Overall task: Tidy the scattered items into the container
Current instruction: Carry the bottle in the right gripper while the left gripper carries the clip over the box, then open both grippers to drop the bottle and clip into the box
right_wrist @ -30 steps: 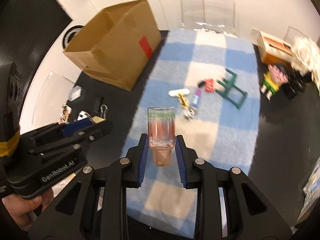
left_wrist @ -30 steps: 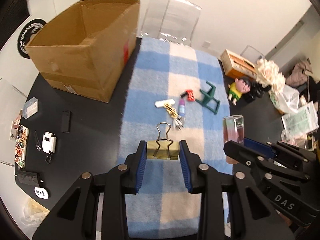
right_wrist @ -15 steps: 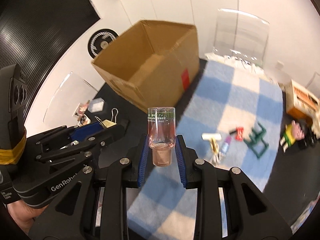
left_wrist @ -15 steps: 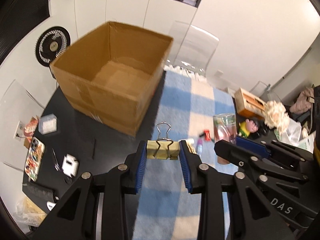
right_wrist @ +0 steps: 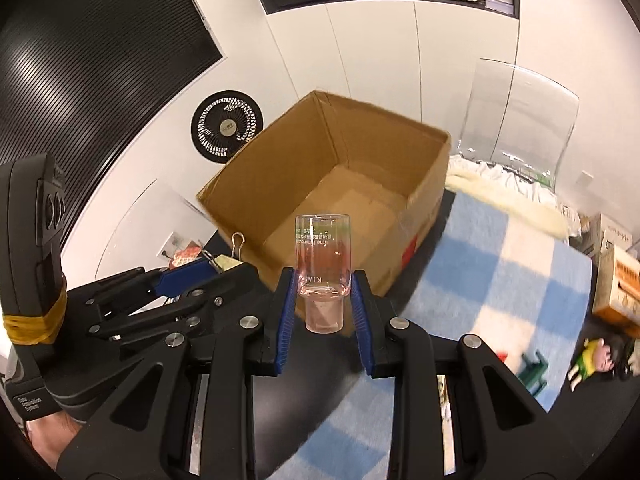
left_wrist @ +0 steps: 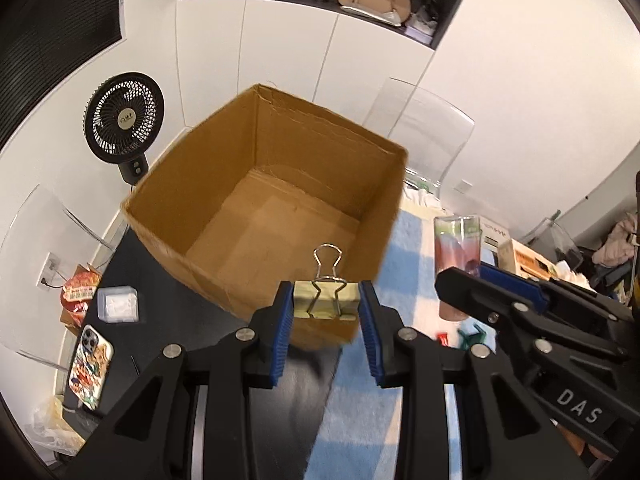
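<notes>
With the cardboard box (left_wrist: 256, 208) empty, left claw (left_wrist: 326, 312) clamps a binder clip (left_wrist: 325, 300) and right claw (right_wrist: 323, 300) a pink bottle (right_wrist: 323, 264) near its rim, while other items remain on the counter (right_wrist: 500, 280).

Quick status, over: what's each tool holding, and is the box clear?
Left tool shut on binder clip. Right tool shut on pink bottle. Cardboard box open, looks empty; nothing blocking.

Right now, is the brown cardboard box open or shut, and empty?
Open, seemingly empty: brown cardboard box has no lid or closed flaps; bare floor visible.
</notes>
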Demonstrator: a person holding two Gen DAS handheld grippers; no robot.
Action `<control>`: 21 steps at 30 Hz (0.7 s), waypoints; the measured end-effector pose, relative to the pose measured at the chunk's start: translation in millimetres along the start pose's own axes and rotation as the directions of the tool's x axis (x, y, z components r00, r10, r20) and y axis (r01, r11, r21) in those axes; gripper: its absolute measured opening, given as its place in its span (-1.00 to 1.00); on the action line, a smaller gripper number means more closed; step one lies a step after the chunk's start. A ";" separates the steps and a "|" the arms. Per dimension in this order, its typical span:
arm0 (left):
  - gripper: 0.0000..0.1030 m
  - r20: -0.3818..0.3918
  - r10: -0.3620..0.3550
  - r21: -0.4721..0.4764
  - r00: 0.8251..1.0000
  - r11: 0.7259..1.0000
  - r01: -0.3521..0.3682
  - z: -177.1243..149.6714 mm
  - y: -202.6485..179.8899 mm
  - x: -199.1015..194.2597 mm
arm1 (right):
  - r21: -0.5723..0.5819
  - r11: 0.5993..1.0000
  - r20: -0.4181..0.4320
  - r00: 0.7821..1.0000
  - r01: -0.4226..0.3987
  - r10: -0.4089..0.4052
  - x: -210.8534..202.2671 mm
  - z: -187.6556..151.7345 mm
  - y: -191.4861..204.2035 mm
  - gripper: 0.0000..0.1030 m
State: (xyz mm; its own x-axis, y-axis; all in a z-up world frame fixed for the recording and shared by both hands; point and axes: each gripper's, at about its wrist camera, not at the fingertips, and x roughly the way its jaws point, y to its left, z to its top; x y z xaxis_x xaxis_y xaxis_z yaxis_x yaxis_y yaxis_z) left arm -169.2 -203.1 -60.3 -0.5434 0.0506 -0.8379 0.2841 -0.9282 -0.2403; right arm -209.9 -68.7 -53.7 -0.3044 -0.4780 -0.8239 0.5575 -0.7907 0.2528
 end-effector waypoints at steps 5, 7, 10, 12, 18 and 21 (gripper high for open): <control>-0.38 0.000 0.025 -0.005 1.000 1.000 -0.025 24.6 14.6 16.1 | -0.018 1.000 -0.030 1.000 0.004 -0.005 29.9 30.7 3.0 -0.45; -0.38 -0.001 0.033 -0.012 0.999 0.999 -0.033 33.2 22.3 22.8 | -0.020 1.000 -0.045 0.999 -0.001 0.000 41.7 39.5 4.9 -0.45; -0.38 -0.007 0.045 -0.025 0.999 0.999 -0.045 45.4 34.1 33.8 | -0.022 1.000 -0.070 0.998 -0.008 0.007 58.9 50.5 7.3 -0.45; -0.38 -0.019 0.056 -0.031 0.998 0.998 -0.057 52.3 41.5 43.8 | -0.013 1.000 -0.097 0.995 -0.018 0.017 73.6 56.6 6.9 -0.45; -0.38 -0.086 0.083 -0.017 0.993 0.996 -0.085 60.5 57.3 75.1 | -0.007 1.000 -0.178 0.984 -0.016 0.014 116.5 64.4 3.1 -0.45; -0.38 -0.108 0.085 -0.014 0.990 0.996 -0.087 57.9 62.6 84.6 | -0.001 1.000 -0.197 0.980 -0.015 0.014 127.0 65.8 1.6 -0.45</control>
State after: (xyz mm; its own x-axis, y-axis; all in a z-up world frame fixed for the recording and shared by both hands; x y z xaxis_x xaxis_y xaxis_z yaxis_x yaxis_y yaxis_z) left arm -243.1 -278.3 -117.9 -0.4287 0.0110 -0.9034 0.3417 -0.9237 -0.1734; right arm -298.4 -155.9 -124.5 -0.1385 -0.4045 -0.9040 0.5629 -0.7832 0.2642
